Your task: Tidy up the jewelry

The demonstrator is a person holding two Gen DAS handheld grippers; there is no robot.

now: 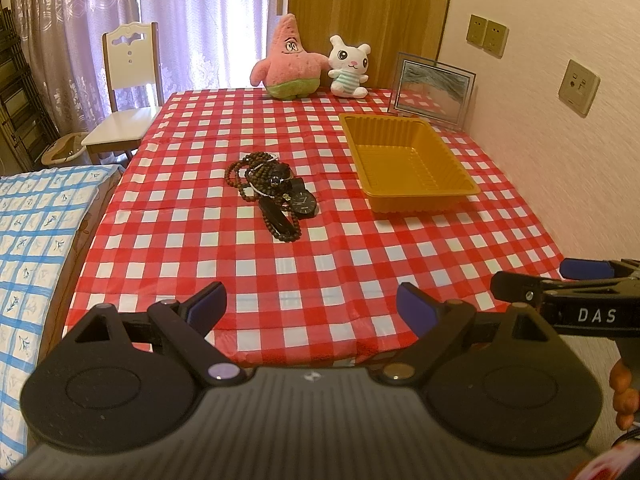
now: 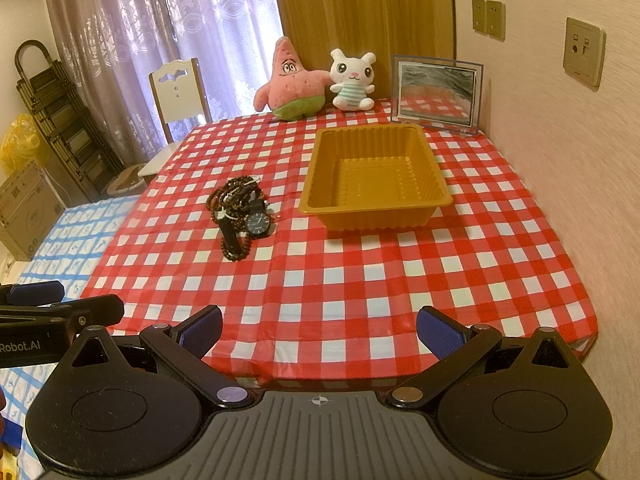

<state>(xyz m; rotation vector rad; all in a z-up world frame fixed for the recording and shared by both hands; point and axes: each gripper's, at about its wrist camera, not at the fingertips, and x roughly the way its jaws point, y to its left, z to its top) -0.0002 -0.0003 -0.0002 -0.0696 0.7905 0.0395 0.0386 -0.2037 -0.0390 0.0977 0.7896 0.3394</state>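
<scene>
A pile of jewelry [image 1: 269, 190] lies mid-table: dark bead strands, a thin silver bracelet and a black wristwatch [image 1: 303, 202]. It also shows in the right wrist view [image 2: 240, 210], with the watch [image 2: 258, 223] at its right side. An empty yellow plastic tray [image 1: 408, 162] stands to the right of the pile, also in the right wrist view [image 2: 374, 178]. My left gripper [image 1: 311, 306] is open and empty over the near table edge. My right gripper [image 2: 319, 330] is open and empty there too, beside the left one.
A red-checked cloth [image 1: 280, 264] covers the table. At the far edge stand a pink starfish plush [image 1: 289, 60], a white bunny plush [image 1: 349, 67] and a picture frame [image 1: 434, 90]. A wall runs along the right. A chair [image 1: 128, 92] and a blue-checked bed [image 1: 32, 232] are left.
</scene>
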